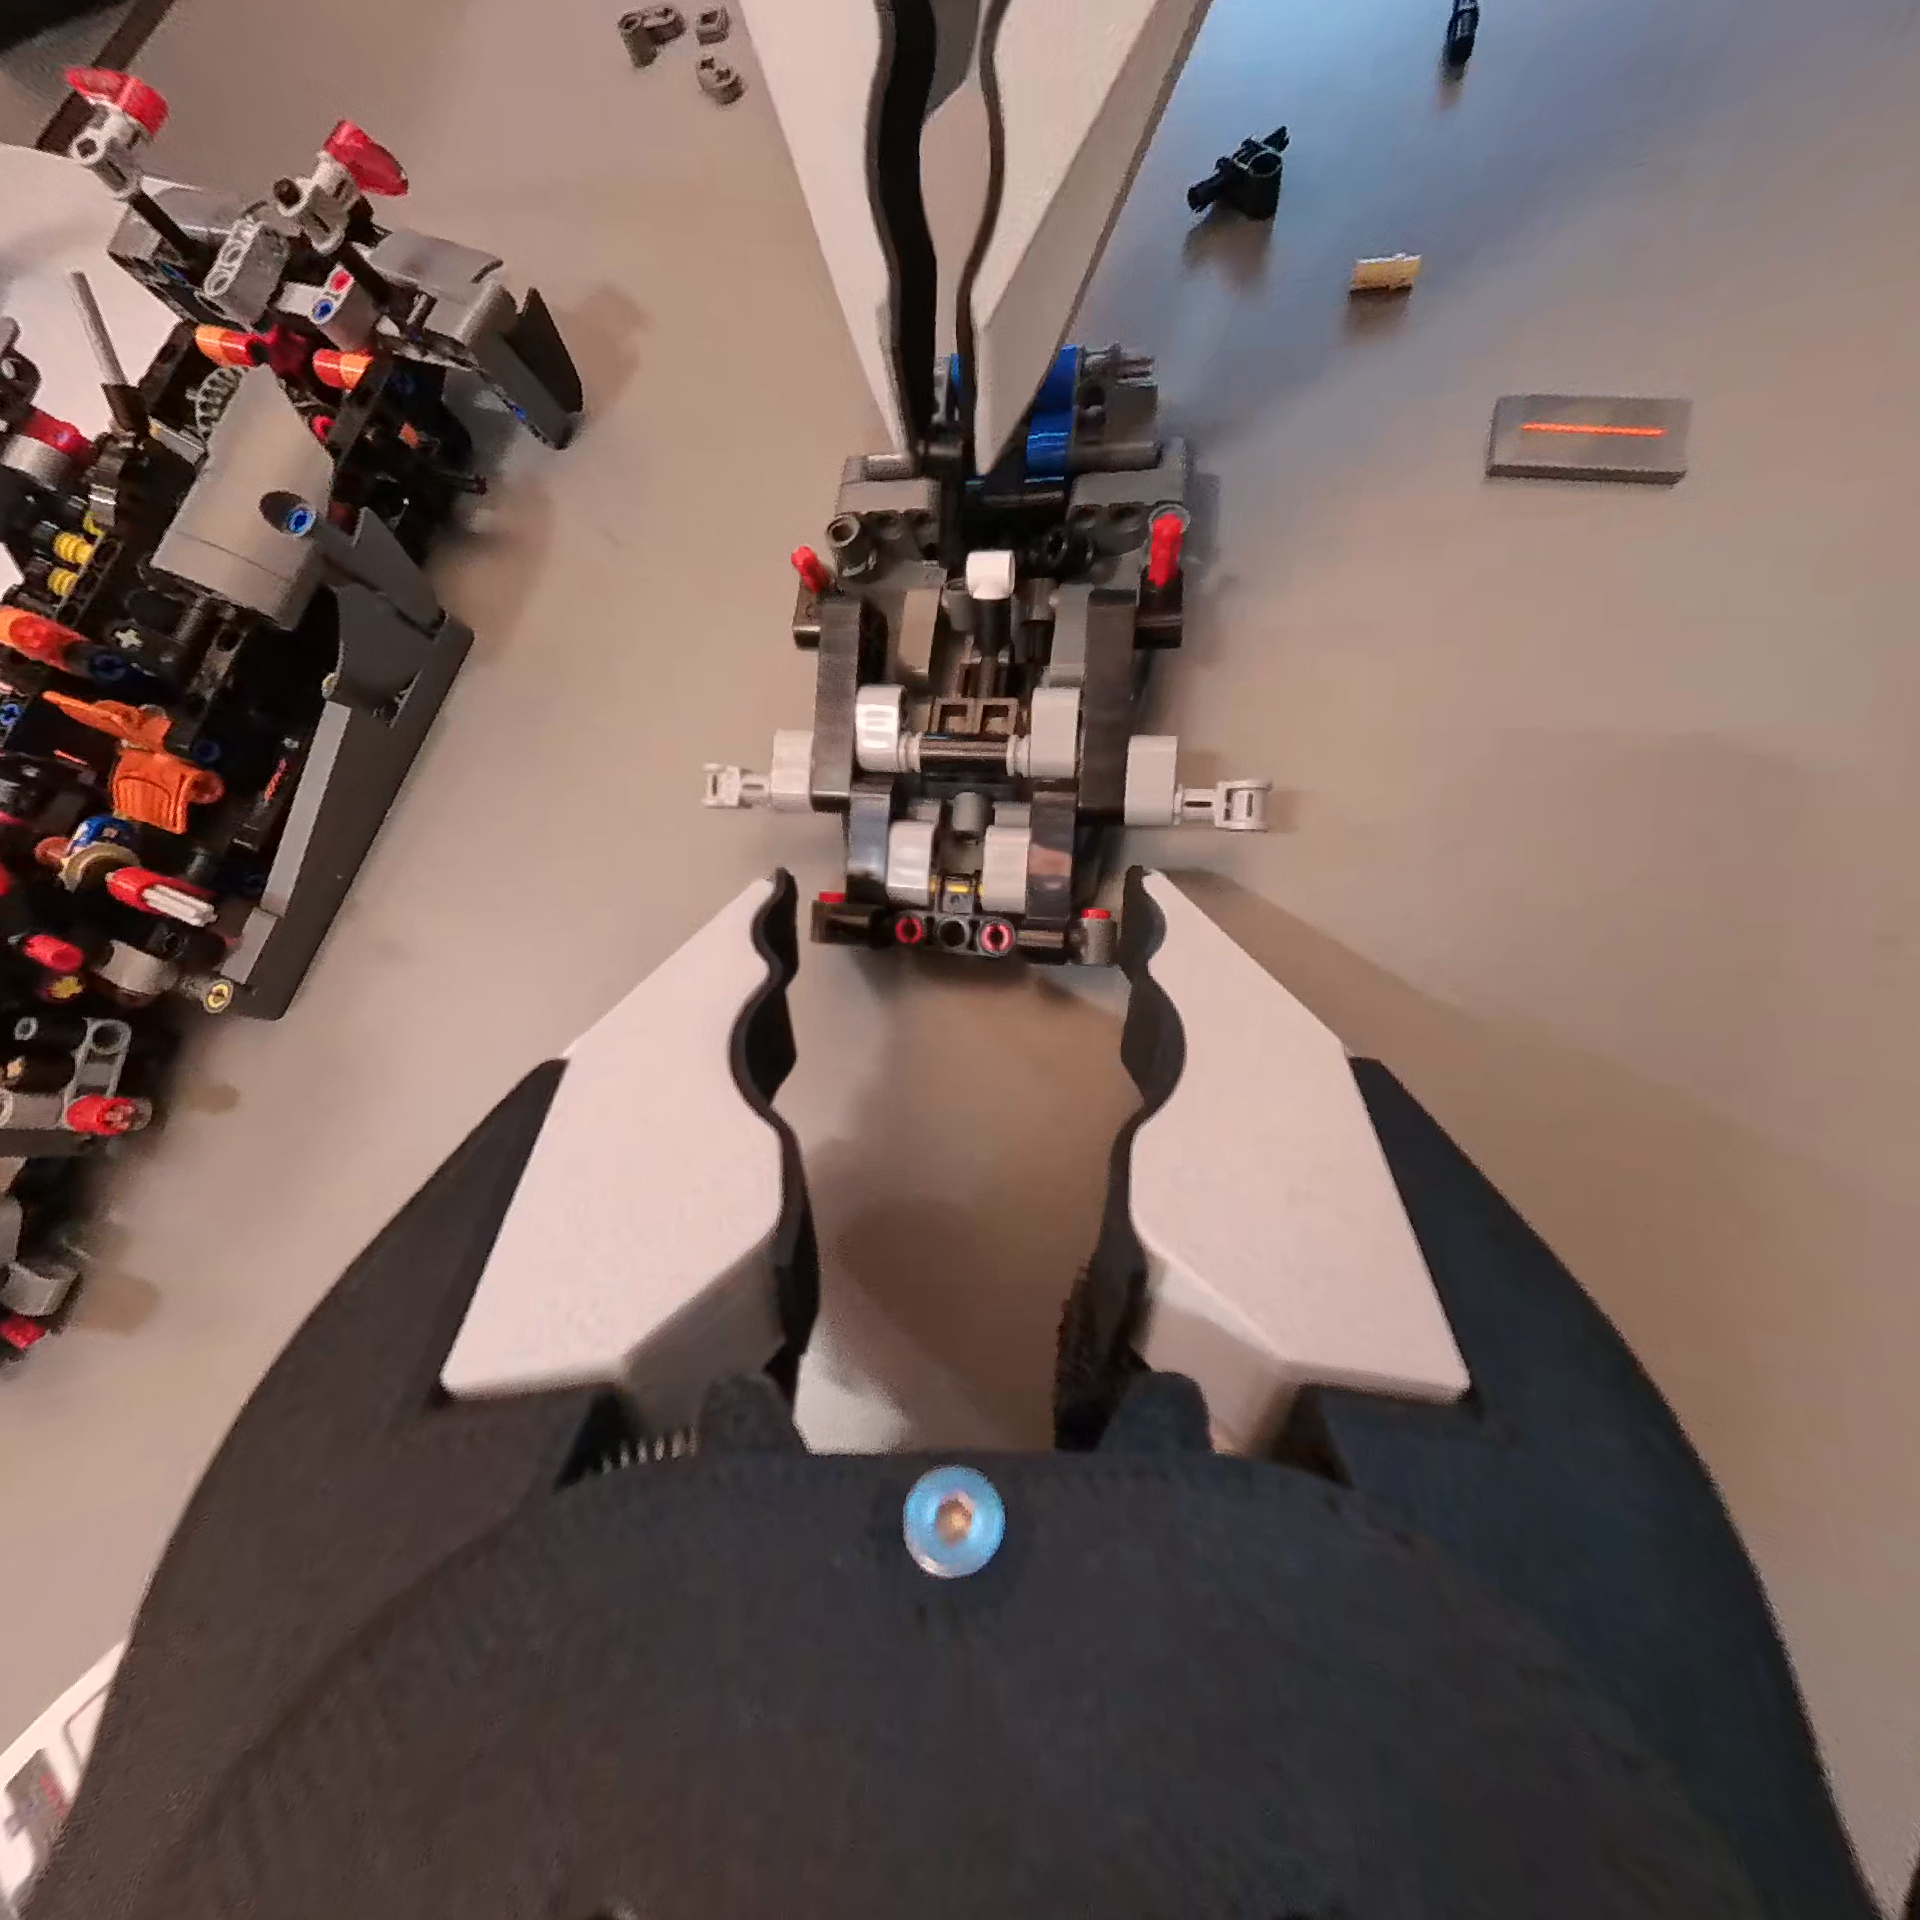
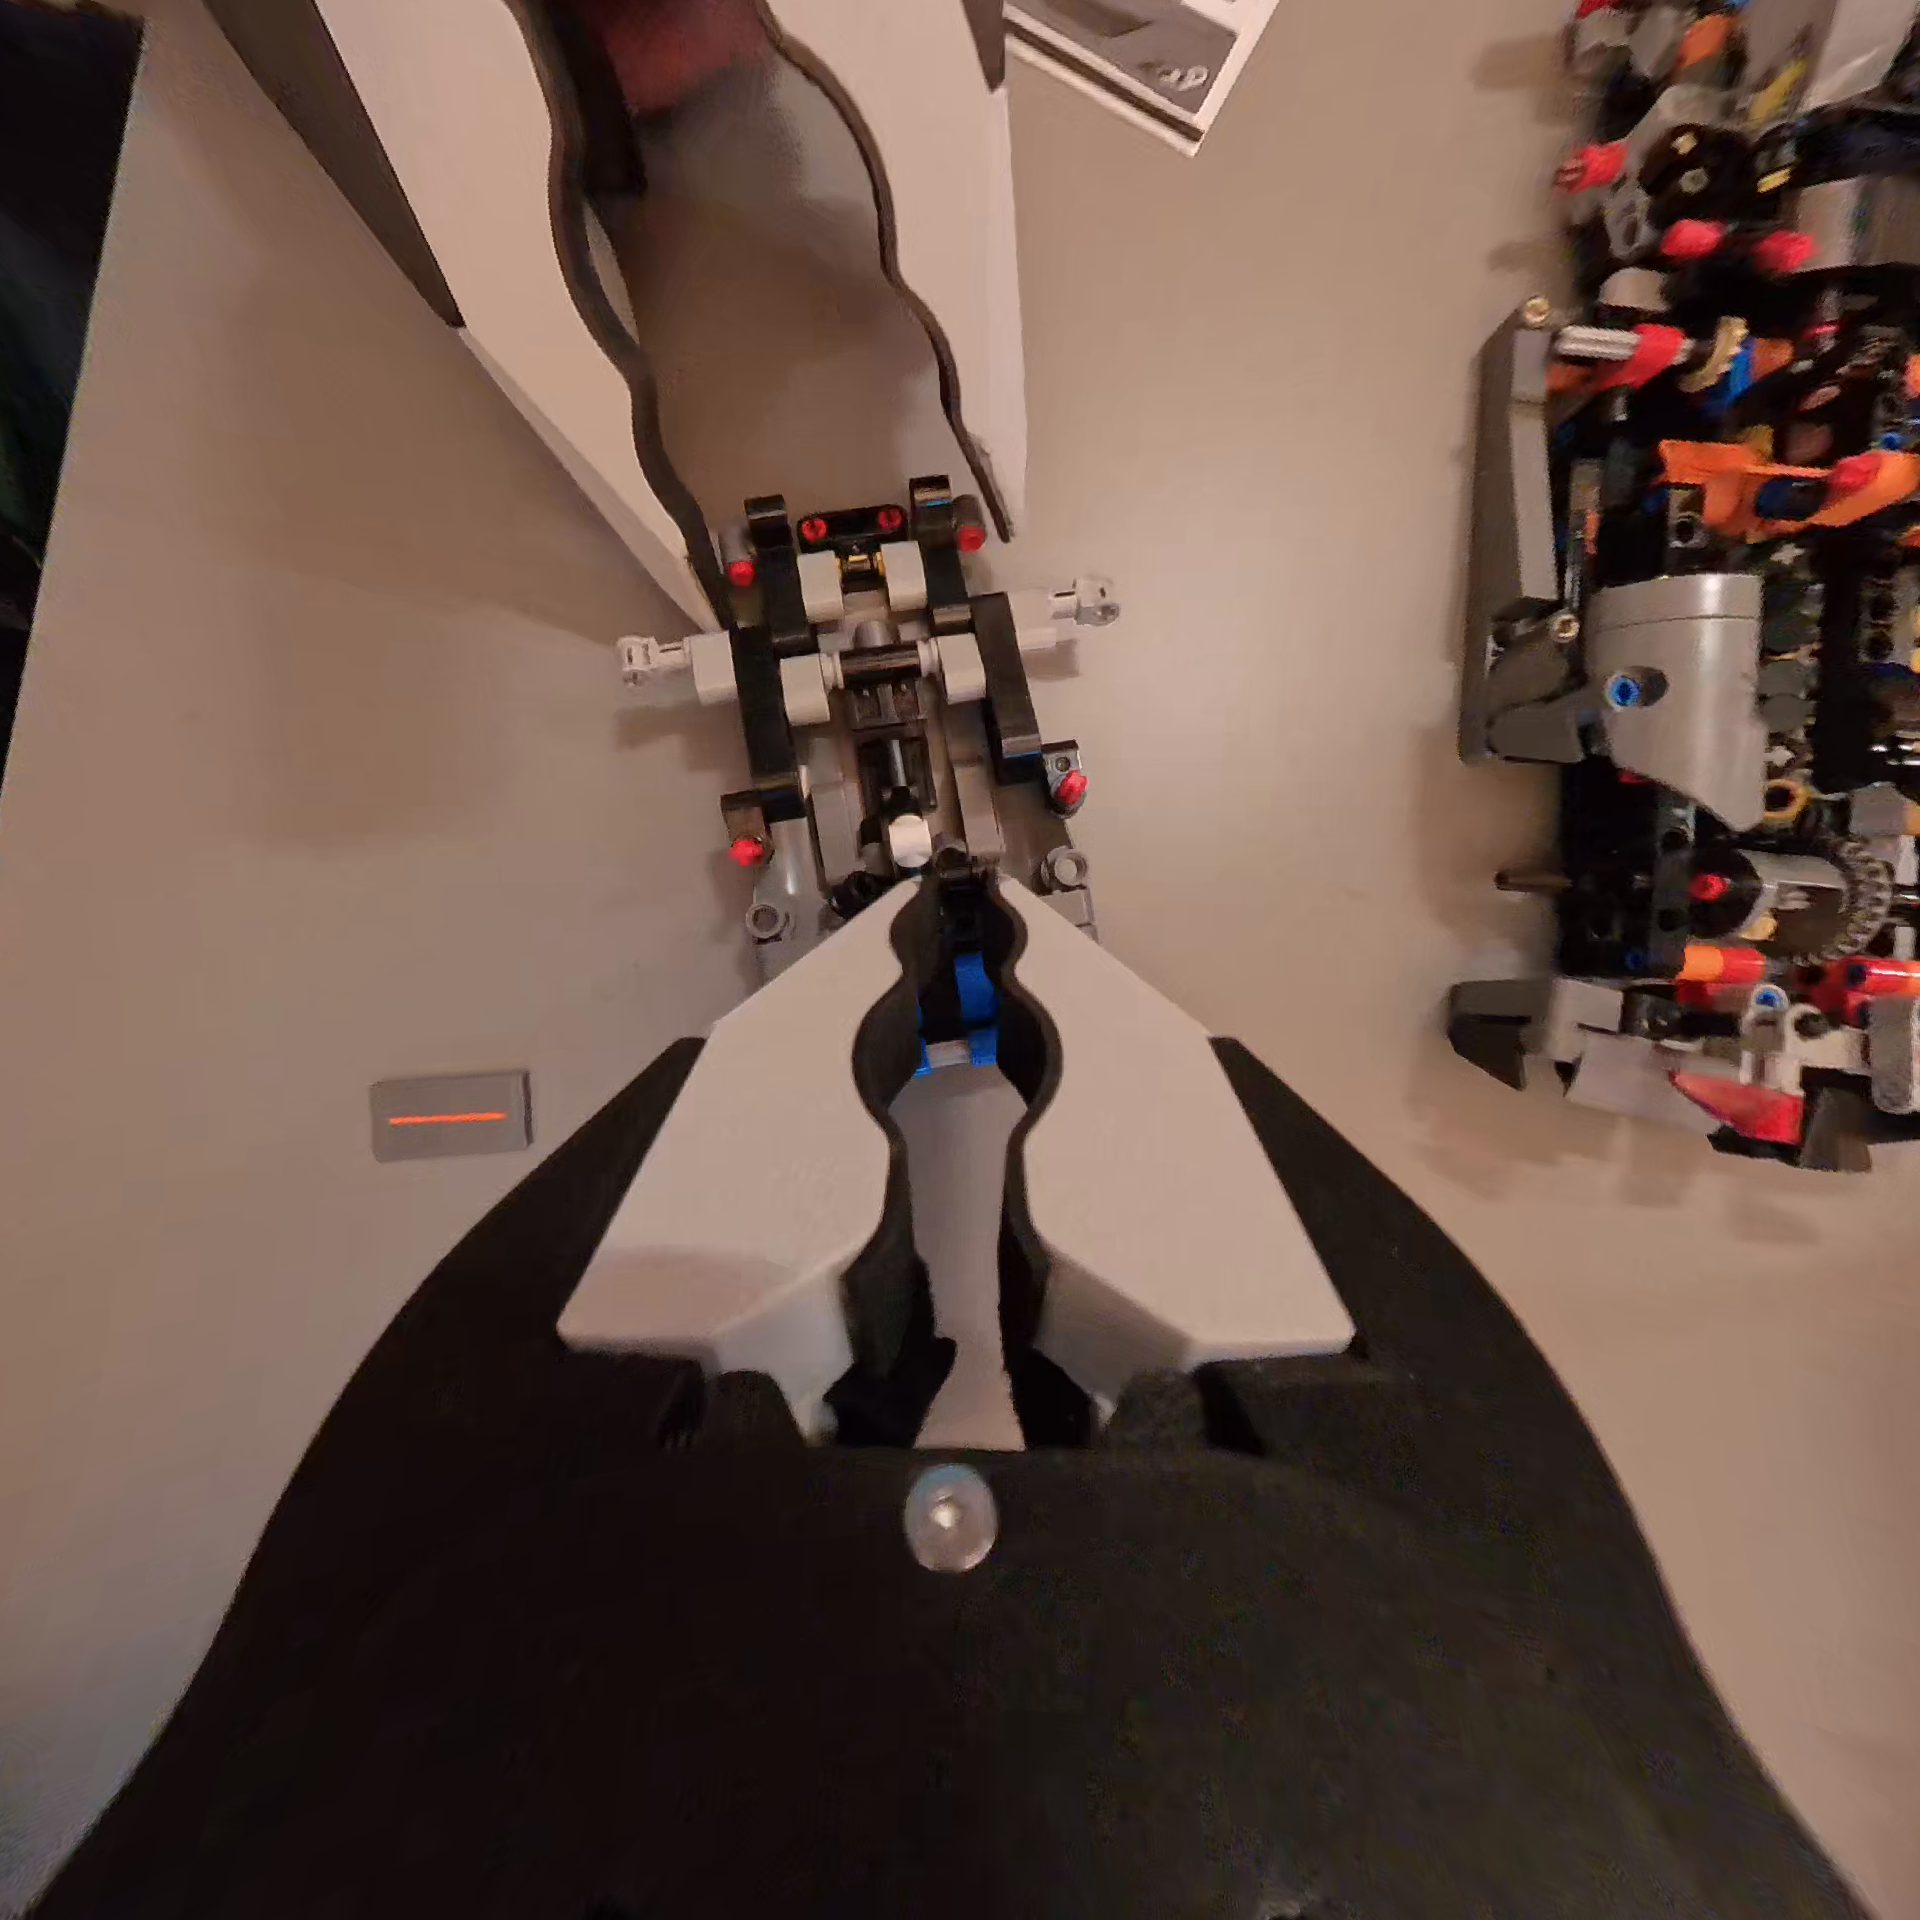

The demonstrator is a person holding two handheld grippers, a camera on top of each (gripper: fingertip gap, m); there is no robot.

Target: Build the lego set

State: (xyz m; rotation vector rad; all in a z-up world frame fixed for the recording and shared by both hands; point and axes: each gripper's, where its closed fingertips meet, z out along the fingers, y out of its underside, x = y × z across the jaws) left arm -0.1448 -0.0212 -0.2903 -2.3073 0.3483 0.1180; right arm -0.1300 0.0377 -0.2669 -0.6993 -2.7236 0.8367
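The left gripper (image 1: 958,914) stood wide apart at 6 o'clock of the small lego subassembly (image 1: 977,717) on the table (image 1: 1455,935), its tips flanking the near end. The right gripper (image 2: 951,883), at 12 o'clock, was pinched on a black piece (image 2: 951,868) there. The large lego build (image 1: 208,623) lay at 9 o'clock.

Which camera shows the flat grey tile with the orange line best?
The left wrist view: the tile lies in good light, sharp, alone on the table. The right wrist view shows it too, whole but dimmer, beside the right gripper.
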